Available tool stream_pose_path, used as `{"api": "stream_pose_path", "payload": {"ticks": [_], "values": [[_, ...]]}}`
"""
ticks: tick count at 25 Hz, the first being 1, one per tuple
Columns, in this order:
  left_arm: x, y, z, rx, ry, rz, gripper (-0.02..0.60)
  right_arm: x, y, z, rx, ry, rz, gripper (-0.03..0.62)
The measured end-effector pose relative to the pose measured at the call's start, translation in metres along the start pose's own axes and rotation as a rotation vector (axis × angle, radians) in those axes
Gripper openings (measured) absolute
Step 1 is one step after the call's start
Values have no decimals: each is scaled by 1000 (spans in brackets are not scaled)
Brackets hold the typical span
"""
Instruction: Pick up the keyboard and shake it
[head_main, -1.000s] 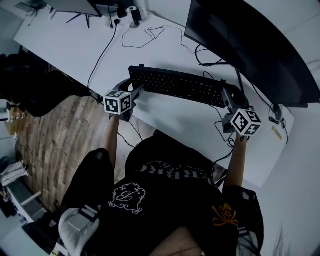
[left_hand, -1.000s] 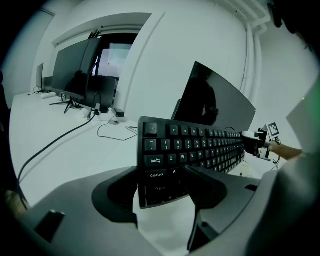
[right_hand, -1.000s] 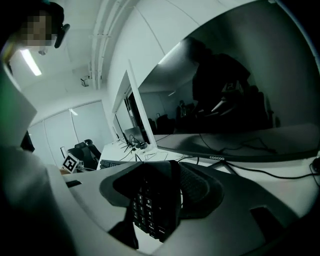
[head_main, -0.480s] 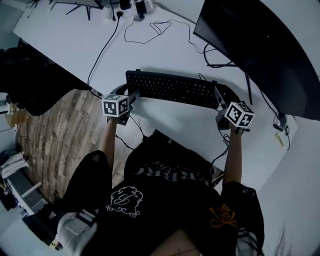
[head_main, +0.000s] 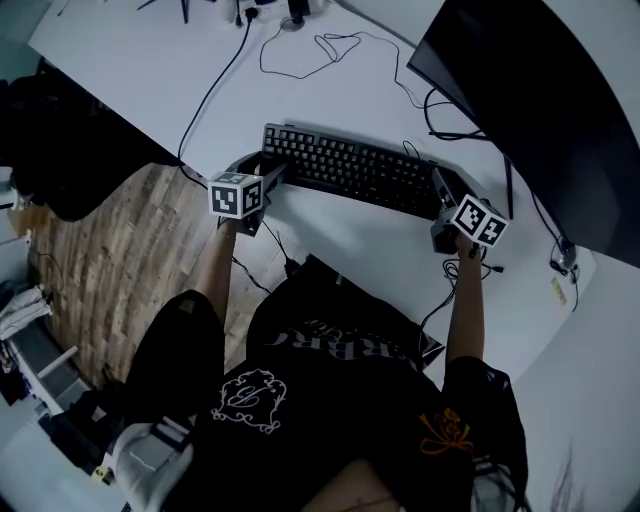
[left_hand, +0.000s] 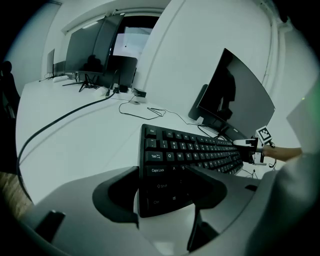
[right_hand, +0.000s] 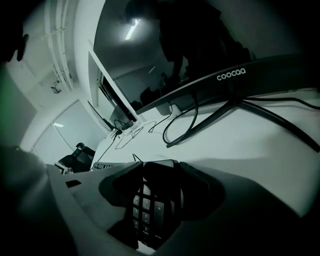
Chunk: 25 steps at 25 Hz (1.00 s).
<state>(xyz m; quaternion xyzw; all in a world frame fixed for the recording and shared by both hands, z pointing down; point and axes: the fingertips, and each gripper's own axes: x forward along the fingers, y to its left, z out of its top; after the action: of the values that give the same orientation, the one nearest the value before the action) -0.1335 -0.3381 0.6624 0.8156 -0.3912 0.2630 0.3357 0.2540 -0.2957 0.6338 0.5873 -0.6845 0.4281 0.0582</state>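
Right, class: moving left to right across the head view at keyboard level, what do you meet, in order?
Wooden floor → left gripper → keyboard → right gripper

In the head view, the big black curved monitor (head_main: 530, 110) runs out through the upper right corner. A thin black cable (head_main: 211, 90) leaves by the top edge, and the person's black shirt (head_main: 340, 400) is cut off at the bottom. A small yellowish label (head_main: 556, 291) at the right is too small to read.

In the left gripper view, the grey left gripper (left_hand: 162, 169) covers the near end of the black keyboard (left_hand: 200, 147). In the right gripper view, the right gripper (right_hand: 160, 172) hides all but its number pad.
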Motion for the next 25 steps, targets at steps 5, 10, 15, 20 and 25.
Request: {"api": "stream_pose_path", "payload": {"ticks": [5,10,15,20,25], "values": [[5,3,-2,-30,-10,-2,296,13,-9,-3,13,16,-38,238],[8,6,-5,-43,-25,3,296,20,-16,-11,30,23,-84,242],[9,5,-6,-54,-53,-20,296,17,-18,-12,35,9,-107,244],[-1,9,-1,-59,-83,4,296,4,-13,-9,0,-13,-144,238],[-28,3,14,-60,-178,-17,288,-22,15,4,-36,-82,-104,213]]}}
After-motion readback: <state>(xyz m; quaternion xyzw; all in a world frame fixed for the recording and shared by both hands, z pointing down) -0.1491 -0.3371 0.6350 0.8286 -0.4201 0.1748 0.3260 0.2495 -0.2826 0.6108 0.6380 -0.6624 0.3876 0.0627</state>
